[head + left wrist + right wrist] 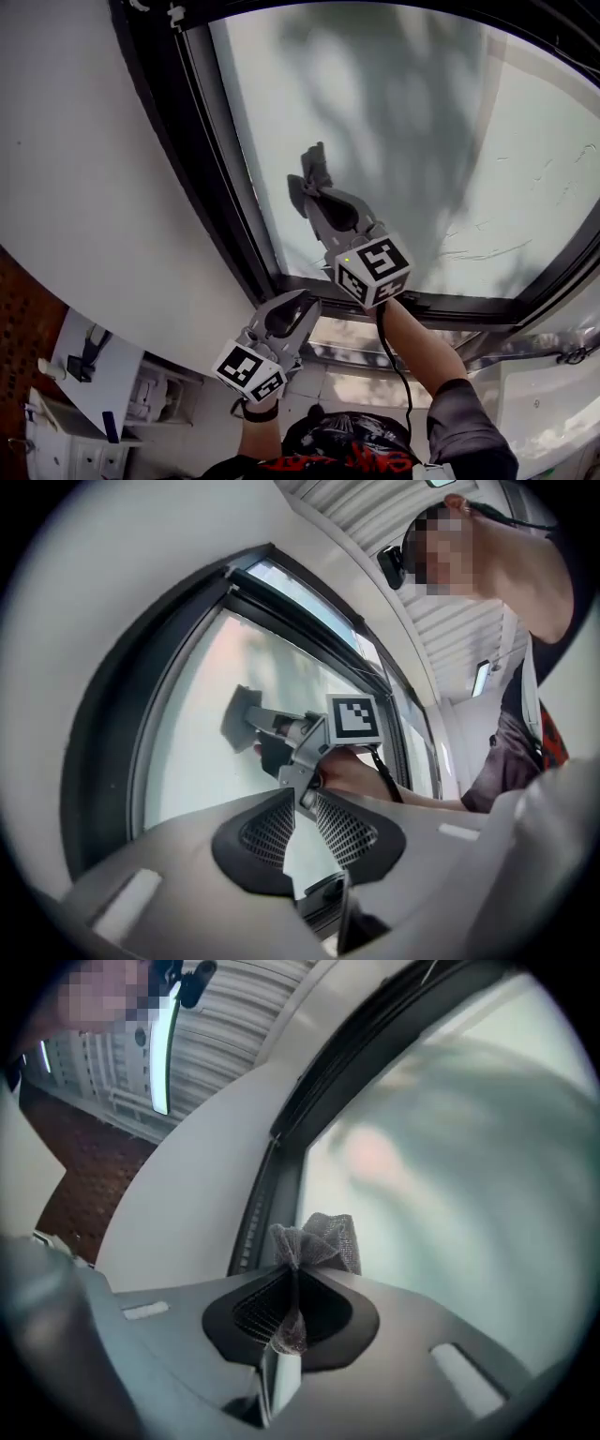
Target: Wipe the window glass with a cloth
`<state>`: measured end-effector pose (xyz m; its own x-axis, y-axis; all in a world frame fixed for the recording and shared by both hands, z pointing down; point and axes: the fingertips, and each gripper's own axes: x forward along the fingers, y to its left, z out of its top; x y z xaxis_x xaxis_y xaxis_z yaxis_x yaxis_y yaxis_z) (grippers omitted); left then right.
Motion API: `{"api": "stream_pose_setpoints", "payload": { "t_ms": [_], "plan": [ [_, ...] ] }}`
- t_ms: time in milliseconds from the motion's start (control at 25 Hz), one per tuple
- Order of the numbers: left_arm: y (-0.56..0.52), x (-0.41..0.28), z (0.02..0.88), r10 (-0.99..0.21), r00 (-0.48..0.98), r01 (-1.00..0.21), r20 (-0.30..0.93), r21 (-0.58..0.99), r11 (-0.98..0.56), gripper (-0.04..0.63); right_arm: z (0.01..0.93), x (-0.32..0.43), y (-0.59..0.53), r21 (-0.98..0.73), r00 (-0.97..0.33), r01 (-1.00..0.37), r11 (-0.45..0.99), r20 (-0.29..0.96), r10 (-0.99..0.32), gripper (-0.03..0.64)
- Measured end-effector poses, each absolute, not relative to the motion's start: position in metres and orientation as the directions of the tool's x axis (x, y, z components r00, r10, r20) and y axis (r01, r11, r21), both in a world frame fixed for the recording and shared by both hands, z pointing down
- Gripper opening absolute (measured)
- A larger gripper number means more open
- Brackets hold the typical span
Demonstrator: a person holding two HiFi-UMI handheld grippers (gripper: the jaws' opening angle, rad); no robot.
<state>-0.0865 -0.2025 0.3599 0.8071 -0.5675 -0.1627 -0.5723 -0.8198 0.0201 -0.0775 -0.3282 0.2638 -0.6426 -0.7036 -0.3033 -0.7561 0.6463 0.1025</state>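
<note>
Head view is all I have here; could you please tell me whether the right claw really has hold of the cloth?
Observer: Yes. In the right gripper view, the right claw is shut on the grey mesh cloth, which bunches out past its tips.
Operator: Thank you. Is the other one carrying anything?
Observer: No. In the left gripper view, the left claw has its jaws slightly apart with nothing between them.
</note>
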Motion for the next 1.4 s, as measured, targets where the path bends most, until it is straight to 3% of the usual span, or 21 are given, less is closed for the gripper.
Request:
{"api": "stream_pose_setpoints", "payload": {
  "t_ms": [160,320,480,720,840,960,1080,1200,1400],
  "plan": [
    [-0.204,-0.119,0.360,-0.612,0.774,-0.616,-0.164,0.033,-0.787,0.064,0.280,-0.166,-0.353,0.068,-0.772,-0.625,0.778,-0.201,-0.603,0.027],
    [-0.202,-0.112,0.359,-0.601,0.782,-0.605,-0.166,0.036,-0.796,0.064,0.287,-0.129,-0.372,0.062,-0.691,-0.716,0.695,-0.199,-0.695,0.026],
    [-0.205,-0.068,0.361,-0.497,0.854,-0.500,-0.153,0.020,-0.866,0.063,0.286,0.007,-0.356,0.054,-0.476,-0.876,0.479,-0.260,-0.840,0.026],
    [-0.185,0.044,0.359,-0.226,0.963,-0.229,-0.148,0.003,-0.974,0.064,0.287,0.239,-0.280,0.036,-0.080,-0.997,0.073,-0.276,-0.958,0.026],
    [-0.162,0.090,0.358,-0.112,0.983,-0.115,-0.142,-0.010,-0.993,0.064,0.293,0.357,-0.233,0.060,0.178,-0.979,-0.197,-0.227,-0.957,0.026],
    [-0.143,0.119,0.359,-0.045,0.991,-0.048,-0.126,-0.022,-0.999,0.064,0.304,0.464,-0.187,0.123,0.446,-0.875,-0.468,-0.171,-0.878,0.026],
    [-0.134,0.126,0.362,-0.034,0.994,-0.038,-0.105,-0.033,-0.999,0.064,0.308,0.517,-0.148,0.142,0.585,-0.784,-0.604,-0.156,-0.796,0.026],
    [-0.141,0.120,0.365,-0.084,0.992,-0.087,-0.094,-0.029,-0.996,0.064,0.296,0.496,-0.149,0.078,0.530,-0.829,-0.554,-0.208,-0.822,0.026],
    [-0.158,0.089,0.366,-0.193,0.976,-0.197,-0.102,-0.033,-0.980,0.064,0.280,0.315,-0.229,0.110,0.031,-0.991,-0.071,-0.325,-0.945,0.024]
  ]
}}
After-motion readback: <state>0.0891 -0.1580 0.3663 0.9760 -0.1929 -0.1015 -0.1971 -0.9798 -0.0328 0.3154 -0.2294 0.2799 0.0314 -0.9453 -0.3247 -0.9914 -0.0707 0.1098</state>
